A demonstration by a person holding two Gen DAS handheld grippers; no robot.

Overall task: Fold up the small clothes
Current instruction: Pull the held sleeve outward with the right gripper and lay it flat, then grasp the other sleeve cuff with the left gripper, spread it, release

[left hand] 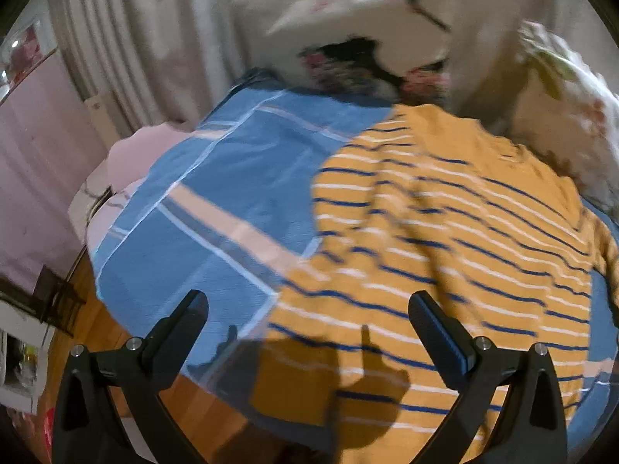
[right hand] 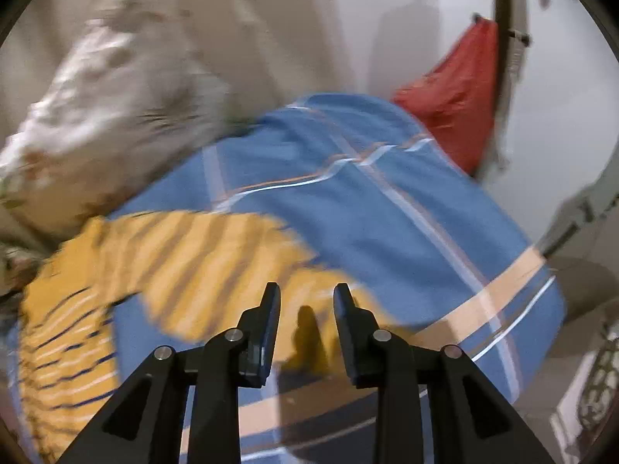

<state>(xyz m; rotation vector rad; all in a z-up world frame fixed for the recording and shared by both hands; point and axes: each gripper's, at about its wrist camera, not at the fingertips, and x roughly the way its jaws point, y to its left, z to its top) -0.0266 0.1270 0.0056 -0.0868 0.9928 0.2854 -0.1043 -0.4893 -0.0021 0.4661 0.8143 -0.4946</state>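
On the blue checked bedsheet (left hand: 232,178) lies a mustard striped knit top (left hand: 445,232), spread for folding (blurred); left gripper (left hand: 309,309) gapes wide, right gripper (right hand: 306,297) narrow, both empty.

Shirt (left hand: 445,232) on bedsheet (left hand: 216,178), pillows (left hand: 340,11) behind

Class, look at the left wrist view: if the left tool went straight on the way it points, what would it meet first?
Most likely the striped shirt lying on the blue sheet; the open left tool aims near its edge, though blur makes depth uncertain.
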